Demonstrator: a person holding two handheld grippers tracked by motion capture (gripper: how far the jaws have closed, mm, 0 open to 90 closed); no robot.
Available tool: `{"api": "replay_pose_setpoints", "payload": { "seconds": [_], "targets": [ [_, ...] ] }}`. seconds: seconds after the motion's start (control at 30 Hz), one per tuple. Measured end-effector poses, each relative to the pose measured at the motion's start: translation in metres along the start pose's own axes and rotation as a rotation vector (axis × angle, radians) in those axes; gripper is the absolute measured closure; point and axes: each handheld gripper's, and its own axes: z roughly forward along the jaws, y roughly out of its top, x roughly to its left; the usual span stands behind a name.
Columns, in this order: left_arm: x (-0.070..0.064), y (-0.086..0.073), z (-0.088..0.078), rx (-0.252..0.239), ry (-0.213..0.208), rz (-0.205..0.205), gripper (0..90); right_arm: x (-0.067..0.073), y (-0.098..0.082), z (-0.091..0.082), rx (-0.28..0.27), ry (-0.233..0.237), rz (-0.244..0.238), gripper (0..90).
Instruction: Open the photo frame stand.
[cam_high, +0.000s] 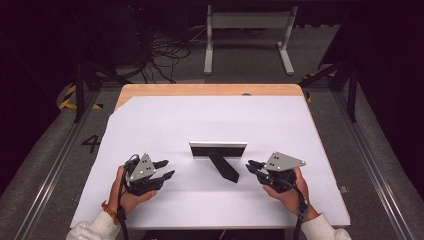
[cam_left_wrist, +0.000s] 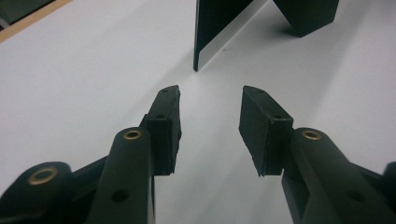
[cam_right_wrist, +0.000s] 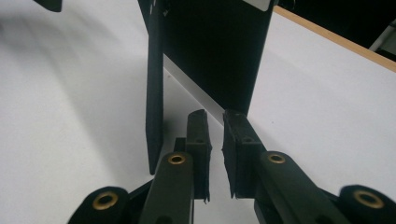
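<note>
- The person's left hand (cam_high: 131, 192) comes in from the bottom left of the high view, its wrist low over the worktop (cam_high: 150, 125), and holds the left tongs (cam_high: 166, 169) about level, tips aimed right toward the photo frame (cam_high: 218, 148).
- The left tongs stand apart with nothing between the pads (cam_left_wrist: 164, 126); in the left gripper view the near edge of the frame lies just beyond the tips, not touching them.
- The right hand (cam_high: 287, 192) comes in from the bottom right and holds the right tongs (cam_high: 251, 166) about level, tips aimed left at the frame's right end.
- The right tongs are nearly together, only a narrow slit between the pads (cam_right_wrist: 198, 140), and nothing is clamped in them; the frame's dark back rises just in front of the tips.
- The photo frame stands upright near the middle of the white-covered worktop, between the two tongs, propped by its black easel leg (cam_high: 225, 168), which slants toward the person.
</note>
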Motion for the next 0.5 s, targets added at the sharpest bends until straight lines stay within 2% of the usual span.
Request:
{"api": "replay_pose_setpoints", "payload": {
  "seconds": [0.1,0.17,0.33,0.5],
  "targets": [
    [0.000,-0.001,0.000,-0.012,0.012,-0.010,58.9,-0.002,0.001,0.000,-0.001,-0.020,-0.006,78.3],
    [0.000,0.001,0.003,-0.028,0.006,-0.023,58.5,-0.002,0.002,-0.001,-0.001,-0.045,-0.011,75.6],
    [0.000,0.007,0.014,-0.012,-0.003,-0.009,54.2,-0.006,0.004,-0.002,-0.017,-0.076,0.007,71.3],
    [0.003,0.015,0.017,-0.064,-0.006,-0.019,53.3,-0.006,0.005,-0.002,-0.030,-0.093,0.022,65.7]
  ]
}}
